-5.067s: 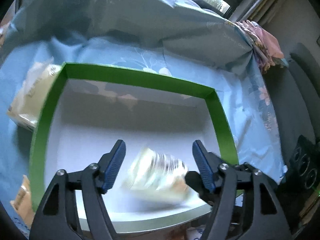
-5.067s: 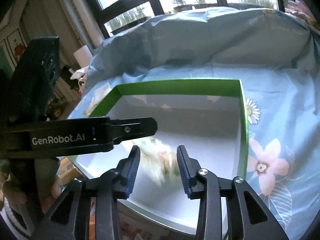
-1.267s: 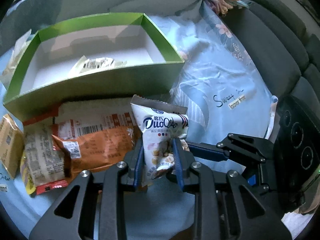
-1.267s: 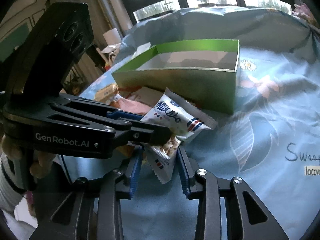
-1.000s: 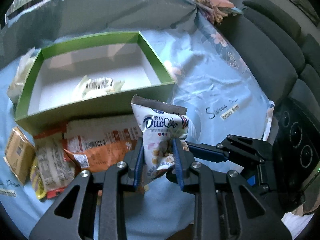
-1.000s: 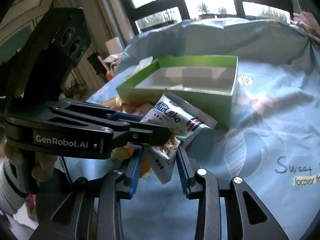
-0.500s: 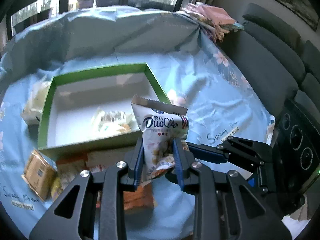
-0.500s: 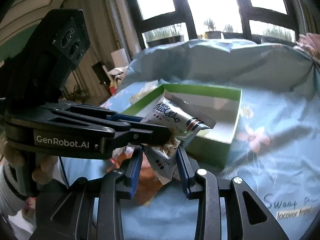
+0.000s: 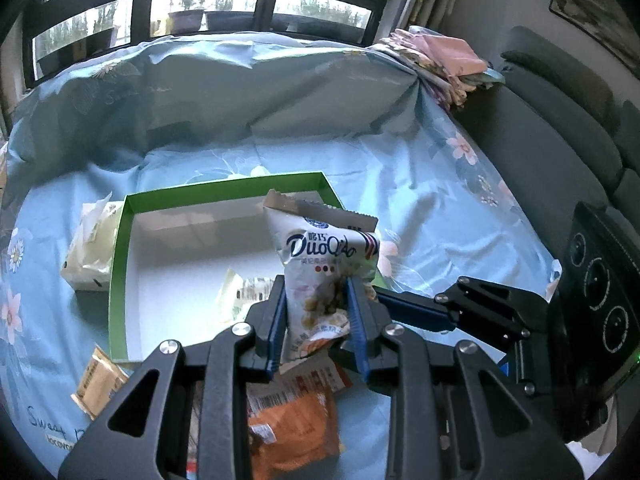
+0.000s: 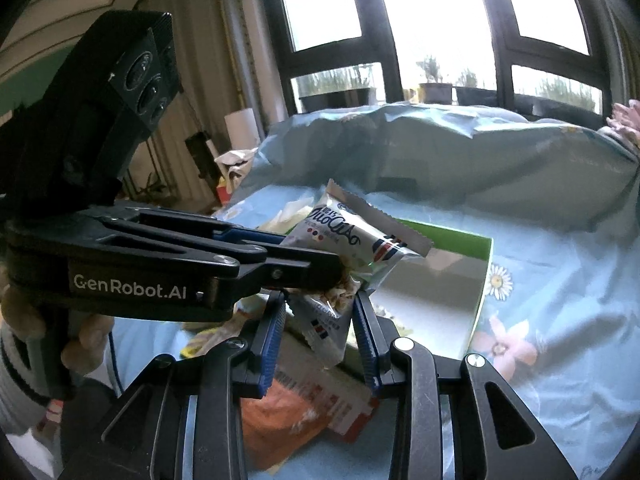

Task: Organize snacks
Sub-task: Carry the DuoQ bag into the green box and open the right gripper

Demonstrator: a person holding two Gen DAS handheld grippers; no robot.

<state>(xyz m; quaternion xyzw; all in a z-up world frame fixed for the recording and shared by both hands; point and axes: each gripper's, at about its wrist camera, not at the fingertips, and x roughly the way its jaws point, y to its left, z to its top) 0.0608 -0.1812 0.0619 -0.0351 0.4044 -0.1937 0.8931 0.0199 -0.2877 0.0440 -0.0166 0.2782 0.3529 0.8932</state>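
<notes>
White-and-blue DuoQiao snack pack (image 9: 320,268) is held in the air above the near edge of the green box (image 9: 120,248), pinched from two sides. Left gripper (image 9: 316,320) clamps the pack's lower half between its blue pads, pack standing upright, top seal up. Right gripper (image 10: 320,332) comes in from the right side of the green box and has the bottom end of the same pack between its pads; contact looks firm, though the crumpled foil makes it hard to be sure. In the right wrist view a hand (image 10: 80,336) with a striped cuff wraps the left gripper's handle.

Inside the green box lies one pale wrapped snack (image 9: 240,288) on the white floor. In front of the box sit an orange packet (image 9: 292,420) and a tan packet (image 9: 96,380); left of the box, a cream pack (image 9: 88,256). All rest on a light blue floral sheet (image 9: 440,216), which bunches up behind the box. Beyond that, dark-framed windows (image 9: 260,4); right of the box, a grey sofa (image 9: 560,128).
</notes>
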